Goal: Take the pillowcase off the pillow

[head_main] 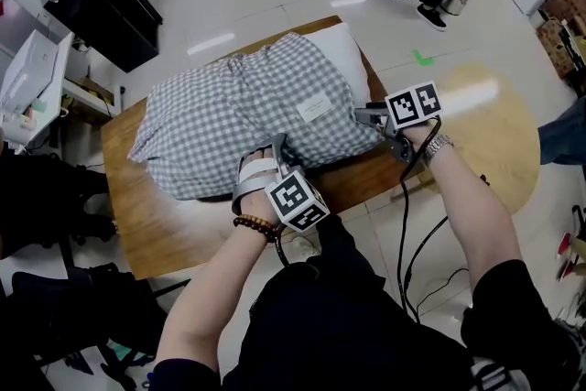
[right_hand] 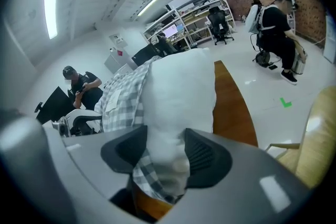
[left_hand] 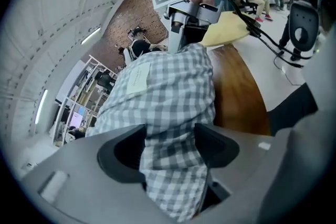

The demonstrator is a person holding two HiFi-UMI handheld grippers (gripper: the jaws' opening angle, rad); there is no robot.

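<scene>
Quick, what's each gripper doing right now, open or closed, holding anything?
Left gripper: open, with the checked pillowcase between its fingers, not clamped.
Right gripper: closed on the end of the white pillow.

I count one pillow [head_main: 344,58] and one checked pillowcase [head_main: 240,119], with a single white label [head_main: 316,108] on it. There are two tongs, the left tongs [left_hand: 169,144] and the right tongs [right_hand: 167,152], and two marker cubes, a left cube [head_main: 296,201] and a right cube [head_main: 414,105]. I see one wooden desk [head_main: 174,238] and one pale round table [head_main: 499,146]. On my wrists I have one bead bracelet [head_main: 259,225] and one wristwatch [head_main: 437,145]. Two bystanders sit behind, one in a cap [right_hand: 79,84] and one by the brick wall [right_hand: 275,23].
</scene>
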